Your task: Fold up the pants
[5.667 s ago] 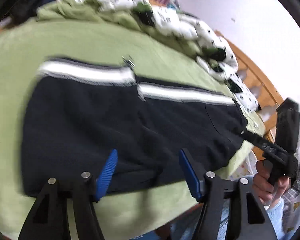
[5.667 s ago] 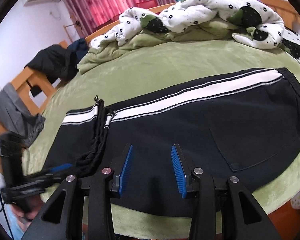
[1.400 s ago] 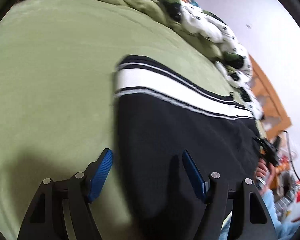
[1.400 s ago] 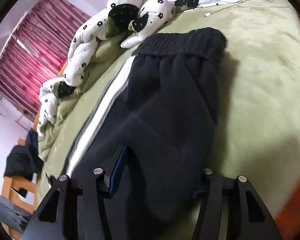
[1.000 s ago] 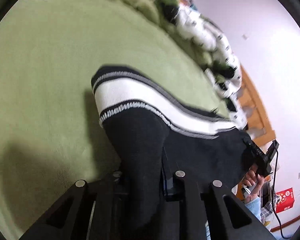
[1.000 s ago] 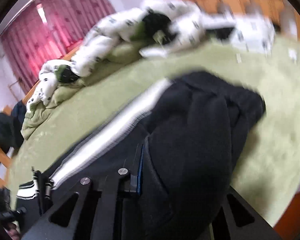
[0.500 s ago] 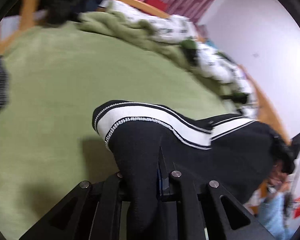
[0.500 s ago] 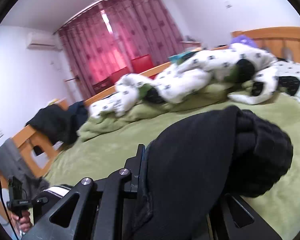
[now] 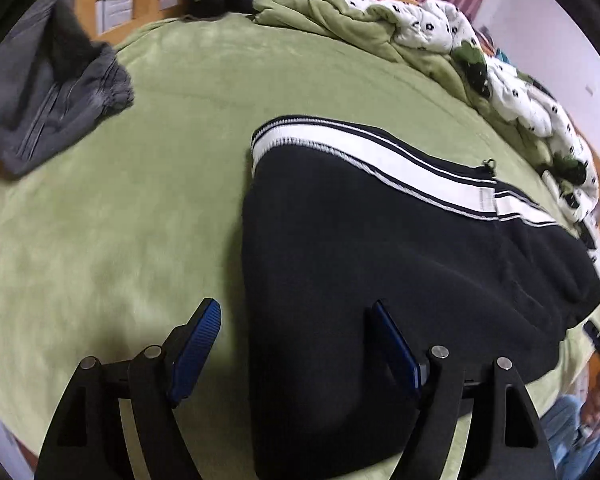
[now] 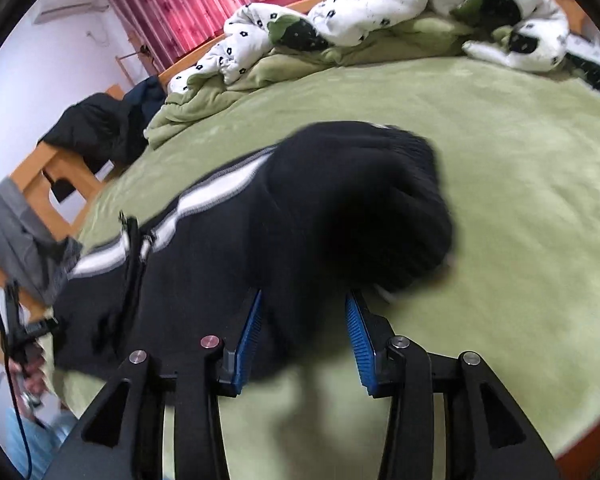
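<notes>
While the black pants [image 9: 380, 264] lie folded on the green bed [image 9: 120, 208], the left gripper [image 9: 296, 344] has just been opening, released, its right finger over the cloth's near edge. The right gripper [image 10: 304, 328] has just been opening too, the bunched waistband end [image 10: 364, 208] loose between its pads.

Left gripper [image 9: 294, 344], right gripper [image 10: 304, 336]: jaws just opening, pointing downward.
</notes>
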Demonstrator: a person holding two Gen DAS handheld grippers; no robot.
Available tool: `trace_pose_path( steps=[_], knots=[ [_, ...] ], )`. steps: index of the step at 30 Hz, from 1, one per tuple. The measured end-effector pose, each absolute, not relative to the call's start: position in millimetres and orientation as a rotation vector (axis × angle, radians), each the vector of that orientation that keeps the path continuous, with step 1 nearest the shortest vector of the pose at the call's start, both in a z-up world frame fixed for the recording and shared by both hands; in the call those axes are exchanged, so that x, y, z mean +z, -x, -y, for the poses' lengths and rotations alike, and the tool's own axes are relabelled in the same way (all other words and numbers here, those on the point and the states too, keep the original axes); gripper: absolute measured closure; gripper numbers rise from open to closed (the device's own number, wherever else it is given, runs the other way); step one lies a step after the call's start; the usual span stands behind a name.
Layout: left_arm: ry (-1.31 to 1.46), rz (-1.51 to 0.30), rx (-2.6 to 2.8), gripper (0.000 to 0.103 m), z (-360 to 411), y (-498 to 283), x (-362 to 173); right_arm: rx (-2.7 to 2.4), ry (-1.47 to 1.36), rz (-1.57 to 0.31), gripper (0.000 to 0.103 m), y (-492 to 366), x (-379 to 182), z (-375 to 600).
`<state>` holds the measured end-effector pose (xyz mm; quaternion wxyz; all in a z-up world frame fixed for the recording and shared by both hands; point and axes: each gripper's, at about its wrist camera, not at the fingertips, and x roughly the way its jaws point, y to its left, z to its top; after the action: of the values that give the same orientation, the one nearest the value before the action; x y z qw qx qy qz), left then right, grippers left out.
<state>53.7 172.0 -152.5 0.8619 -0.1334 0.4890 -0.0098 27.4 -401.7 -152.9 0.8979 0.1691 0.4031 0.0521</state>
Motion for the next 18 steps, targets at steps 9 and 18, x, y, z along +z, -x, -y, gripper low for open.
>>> trace_pose_path(
  steps=[9,18],
  knots=[
    [0.249,-0.942,0.010,0.025,-142,-29,-135,0.014,-0.431,-0.823,0.053,-26,-176,463],
    [0.370,-0.862,0.016,0.025,-143,-8,-112,0.149,-0.493,-0.835,0.054,-96,-208,462]
  ],
)
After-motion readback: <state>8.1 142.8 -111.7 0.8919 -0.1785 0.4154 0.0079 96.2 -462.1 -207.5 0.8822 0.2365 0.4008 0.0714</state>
